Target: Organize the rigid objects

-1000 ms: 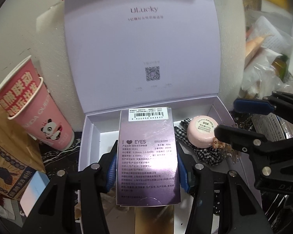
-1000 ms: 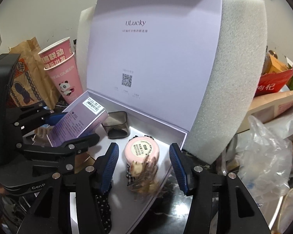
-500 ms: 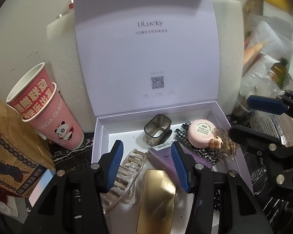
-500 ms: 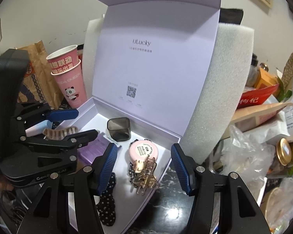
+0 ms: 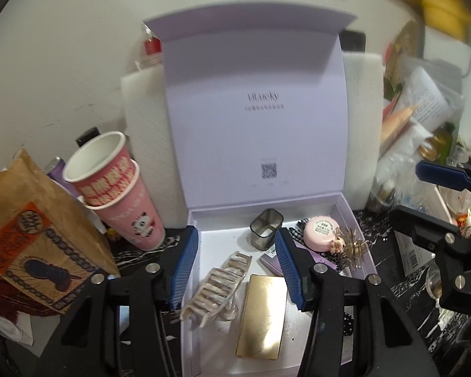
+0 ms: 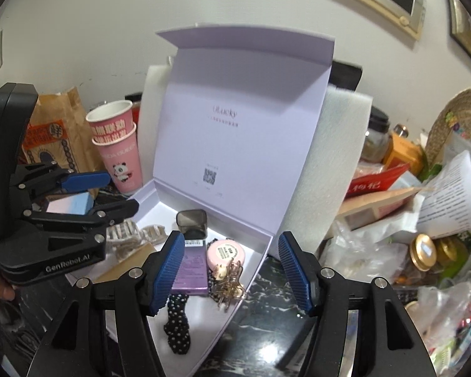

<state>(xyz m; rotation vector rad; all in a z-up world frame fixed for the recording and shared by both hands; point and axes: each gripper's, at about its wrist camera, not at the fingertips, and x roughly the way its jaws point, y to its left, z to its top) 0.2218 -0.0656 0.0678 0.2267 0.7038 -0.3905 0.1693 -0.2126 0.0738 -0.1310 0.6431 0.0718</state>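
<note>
An open lilac gift box (image 5: pixel 354 216) (image 6: pixel 260 251) holds a clear hair claw (image 5: pixel 216 282), a gold flat box (image 5: pixel 262 314), a smoky cup (image 5: pixel 266 227) (image 6: pixel 191 223), a purple carton (image 6: pixel 190 267) (image 5: pixel 271 260), a pink round tin (image 5: pixel 322 232) (image 6: pixel 226 253), a gold clip (image 6: pixel 229 282) and a dotted scrunchie (image 6: pixel 177 323). My left gripper (image 5: pixel 237 267) is open and empty above the box's left half. My right gripper (image 6: pixel 232 273) is open and empty above its right corner.
Stacked pink paper cups (image 5: pixel 119 188) and a brown paper bag (image 5: pixel 31 235) stand left of the box. White foam (image 6: pixel 339 163) backs the raised lid (image 5: pixel 254 110). Jars, bags and papers (image 6: pixel 424 220) crowd the right side on the dark marble top (image 6: pixel 267 330).
My left gripper opened and let go of the purple carton, which now lies in the box. Both grippers have drawn back and up from the box.
</note>
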